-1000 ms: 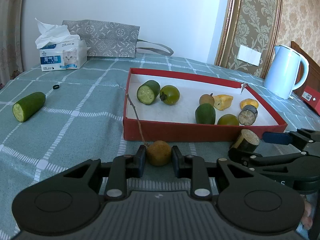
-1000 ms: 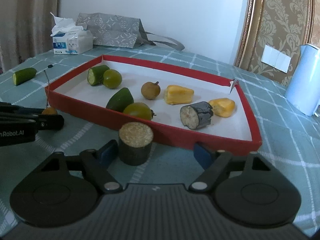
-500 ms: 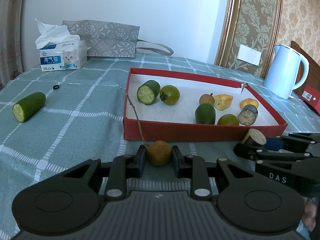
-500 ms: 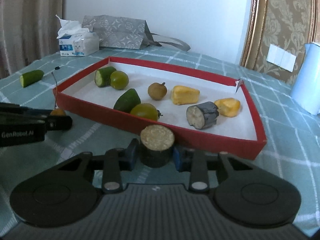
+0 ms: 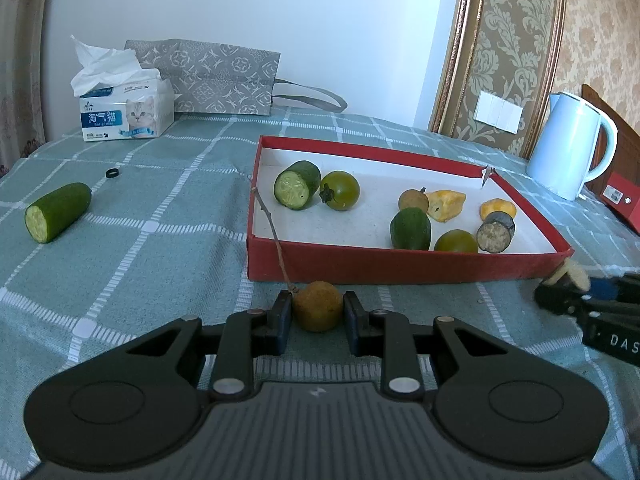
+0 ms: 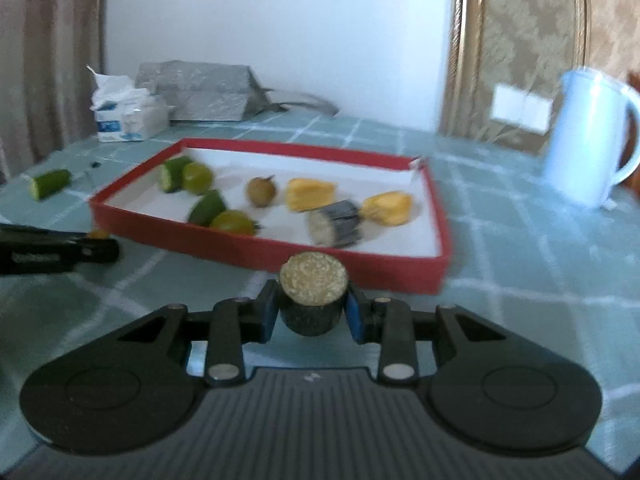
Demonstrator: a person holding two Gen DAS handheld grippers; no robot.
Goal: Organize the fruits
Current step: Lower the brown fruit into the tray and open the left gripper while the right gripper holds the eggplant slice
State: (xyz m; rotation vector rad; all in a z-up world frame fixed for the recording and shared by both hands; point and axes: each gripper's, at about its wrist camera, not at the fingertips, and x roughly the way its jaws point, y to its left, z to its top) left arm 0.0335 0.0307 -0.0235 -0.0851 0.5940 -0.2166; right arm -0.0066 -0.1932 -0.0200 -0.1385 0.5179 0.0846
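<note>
Right gripper (image 6: 310, 312) jaws, wide open a second ago, are now clamping the dark-skinned, pale-faced round stub (image 6: 313, 298) and carrying it just in front of the red shallow cardboard tray (image 6: 240, 246). Left gripper (image 5: 317, 314) is still holding the small brown stemmed round fruit (image 5: 319, 306) on the bench near the tray wall. Both pieces are looking ready to go in.

I see teal tablecloth (image 5: 160, 240) with white grid lines; red shallow box (image 5: 400, 260), white inside; grey patterned bag (image 5: 208, 76); pale blue kettle (image 5: 568, 148); gold damask wallpaper (image 5: 516, 40).
</note>
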